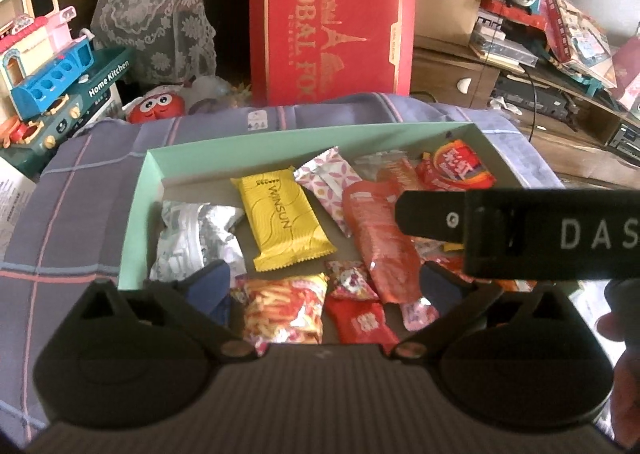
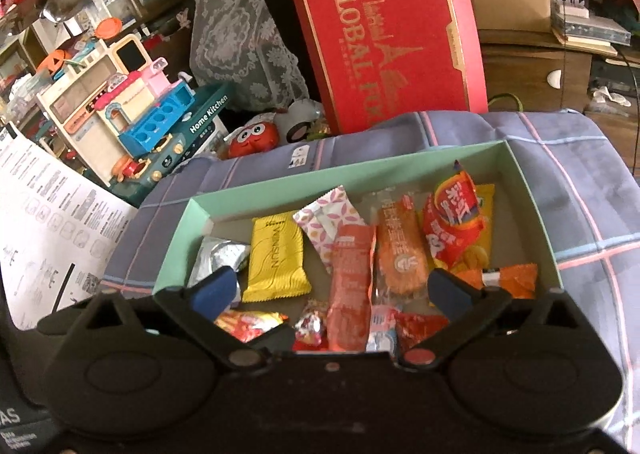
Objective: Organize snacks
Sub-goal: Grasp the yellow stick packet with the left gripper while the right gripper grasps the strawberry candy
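Fig. 1 | snacks point(image 2: 276, 258) lie loose in mint tray point(image 2: 532, 198) on checked cloth point(image 2: 580, 158) | left gripper point(image 1: 324, 286) and right gripper point(image 2: 336, 290): 2 pairs of jaws spread, empty | next pick, probably yellow packet: straddle its narrow sides, avoid neighbours.

I'm seeing one green box point(image 2: 256, 185) on one checked cloth point(image 2: 580, 182). Inside I'm counting one yellow bar point(image 2: 276, 262), one silver pack point(image 2: 218, 258), one pink-flowered pack point(image 2: 330, 220), one long red pack point(image 2: 350, 286) and one orange pack point(image 2: 400, 254); the small red ones in front overlap too much to count. Behind, one red carton point(image 2: 384, 26) is standing.
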Demonstrator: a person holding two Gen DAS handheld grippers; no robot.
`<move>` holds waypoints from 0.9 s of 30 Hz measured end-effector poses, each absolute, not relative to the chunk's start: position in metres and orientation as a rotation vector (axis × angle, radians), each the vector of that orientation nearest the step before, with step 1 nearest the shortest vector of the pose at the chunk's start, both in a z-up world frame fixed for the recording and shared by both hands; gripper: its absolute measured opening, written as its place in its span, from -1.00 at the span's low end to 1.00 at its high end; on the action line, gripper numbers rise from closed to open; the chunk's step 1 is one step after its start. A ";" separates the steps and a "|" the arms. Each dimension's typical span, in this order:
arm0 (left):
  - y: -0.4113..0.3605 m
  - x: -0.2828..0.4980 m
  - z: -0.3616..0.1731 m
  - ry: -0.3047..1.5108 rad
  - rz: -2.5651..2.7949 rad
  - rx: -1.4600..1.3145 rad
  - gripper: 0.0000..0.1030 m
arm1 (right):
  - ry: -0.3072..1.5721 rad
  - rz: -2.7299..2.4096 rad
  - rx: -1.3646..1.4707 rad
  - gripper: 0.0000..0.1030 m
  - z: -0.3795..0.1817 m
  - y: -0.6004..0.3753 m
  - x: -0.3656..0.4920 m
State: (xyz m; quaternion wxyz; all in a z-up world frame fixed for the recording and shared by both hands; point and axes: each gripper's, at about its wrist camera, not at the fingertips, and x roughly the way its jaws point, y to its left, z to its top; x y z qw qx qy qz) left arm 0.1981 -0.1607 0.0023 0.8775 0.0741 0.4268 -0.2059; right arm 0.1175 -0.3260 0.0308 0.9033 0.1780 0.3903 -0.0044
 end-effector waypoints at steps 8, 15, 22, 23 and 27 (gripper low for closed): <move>-0.140 0.157 0.015 0.881 -0.438 0.145 1.00 | 0.791 0.002 0.367 1.00 0.047 -0.318 0.079; -0.112 0.119 0.006 0.899 -0.426 0.134 1.00 | 0.812 0.016 0.360 1.00 0.044 -0.304 0.036; -0.074 0.095 -0.017 0.946 -0.382 0.132 1.00 | 0.851 0.037 0.363 1.00 0.028 -0.284 0.011; -0.068 0.092 -0.021 0.954 -0.374 0.134 1.00 | 0.859 0.043 0.366 1.00 0.024 -0.281 0.009; -0.045 0.087 -0.036 0.991 -0.335 0.135 1.00 | 0.903 0.068 0.373 1.00 0.005 -0.263 0.006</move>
